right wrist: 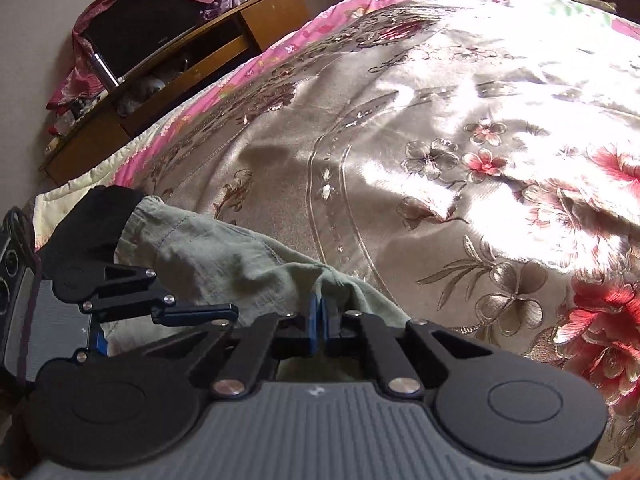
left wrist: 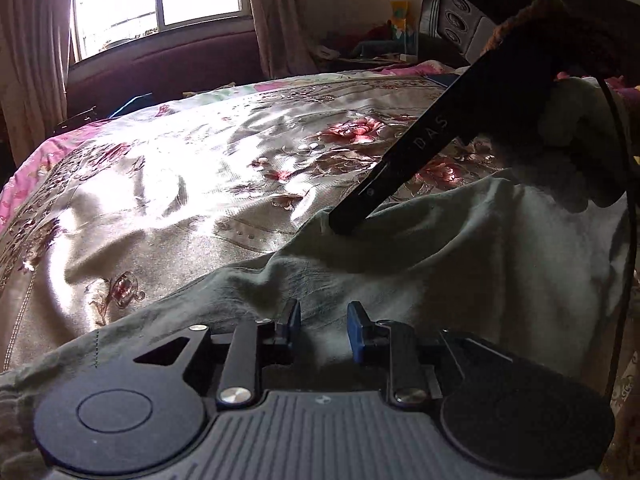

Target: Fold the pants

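The green pants (left wrist: 440,264) lay bunched at the near edge of the bed (left wrist: 180,184), on its shiny flowered cover. The left gripper (left wrist: 324,324) rested over the pants with its jaws apart, holding nothing. The right gripper (right wrist: 319,320) had its jaws pinched tight on a fold of the pants (right wrist: 224,256), just beside the left one.

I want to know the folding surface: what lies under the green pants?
The pants lie on a shiny floral bedspread, which shows all around their far edge. Whatever lies directly beneath the cloth is covered. The right gripper pinches their edge.
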The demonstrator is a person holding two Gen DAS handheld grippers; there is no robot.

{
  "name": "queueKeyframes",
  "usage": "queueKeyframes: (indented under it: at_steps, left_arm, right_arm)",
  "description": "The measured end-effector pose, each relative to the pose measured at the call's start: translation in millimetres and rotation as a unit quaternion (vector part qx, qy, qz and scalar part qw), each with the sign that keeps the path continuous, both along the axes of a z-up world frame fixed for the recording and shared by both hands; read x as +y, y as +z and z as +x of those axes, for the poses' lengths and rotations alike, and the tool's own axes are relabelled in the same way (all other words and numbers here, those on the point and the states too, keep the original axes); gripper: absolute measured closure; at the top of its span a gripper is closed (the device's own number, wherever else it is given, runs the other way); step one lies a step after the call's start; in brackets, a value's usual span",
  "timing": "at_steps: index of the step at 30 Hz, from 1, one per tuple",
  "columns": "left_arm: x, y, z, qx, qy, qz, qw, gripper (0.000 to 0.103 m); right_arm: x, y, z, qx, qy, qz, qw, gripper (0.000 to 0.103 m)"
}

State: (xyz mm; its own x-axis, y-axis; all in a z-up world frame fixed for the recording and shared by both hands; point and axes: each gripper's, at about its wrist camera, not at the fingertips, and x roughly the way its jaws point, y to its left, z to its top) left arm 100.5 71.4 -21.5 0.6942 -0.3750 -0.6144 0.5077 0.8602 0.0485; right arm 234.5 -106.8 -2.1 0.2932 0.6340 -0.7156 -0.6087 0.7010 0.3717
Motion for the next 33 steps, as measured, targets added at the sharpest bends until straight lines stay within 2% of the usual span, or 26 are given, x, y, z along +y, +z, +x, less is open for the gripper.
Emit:
queueKeyframes:
  at_steps: [4,8,12,15,18,21,24,26,27,30,33]
  left_arm:
    - [-6,-9,-1,-0.012,0.0,0.018,0.9998,0.062]
    - [-12,-9,-5,-0.025,-0.003,0.036,0.999,0.061]
    - [-15,-6,-11,-0.028,0.0,0.053,0.9982,0.058]
    - [-15,1,-21,-0.026,-0.002,0.035,0.9991,0.058]
    - [-22,6,-35,-0.02,-0.017,0.009,0.9996,0.058]
    - [-45,3,-44,-0.011,-0.053,0.016,0.9984,0.057]
    - [-67,4,-53,-0.004,-0.085,0.021,0.9961,0.057]
    - [-83,7,-59,-0.005,-0.107,0.027,0.9938,0.057]
    - [-93,8,-63,-0.007,-0.122,0.032,0.992,0.057]
    - [-123,12,-71,-0.014,-0.161,0.043,0.986,0.057]
    - [-159,12,-77,-0.008,-0.206,0.048,0.9773,0.056]
  right_arm:
    - [7,-7,25,-0.021,-0.059,-0.036,0.997,0.102]
    - [19,-21,39,-0.045,-0.091,-0.072,0.992,0.103]
    - [6,-8,35,-0.062,-0.132,-0.055,0.988,0.099]
    - [-37,19,1,-0.089,-0.176,-0.019,0.98,0.095]
    - [-85,32,-51,-0.107,-0.207,-0.013,0.972,0.095]
    - [-139,29,-116,-0.073,-0.274,-0.008,0.959,0.095]
    - [-178,26,-165,-0.073,-0.333,-0.032,0.94,0.095]
    - [-213,21,-189,-0.057,-0.397,-0.03,0.915,0.095]
    - [-229,17,-197,-0.049,-0.428,-0.022,0.902,0.095]
    - [-285,2,-221,-0.035,-0.533,0.006,0.846,0.095]
    - [-320,-7,-235,-0.033,-0.588,0.039,0.807,0.094]
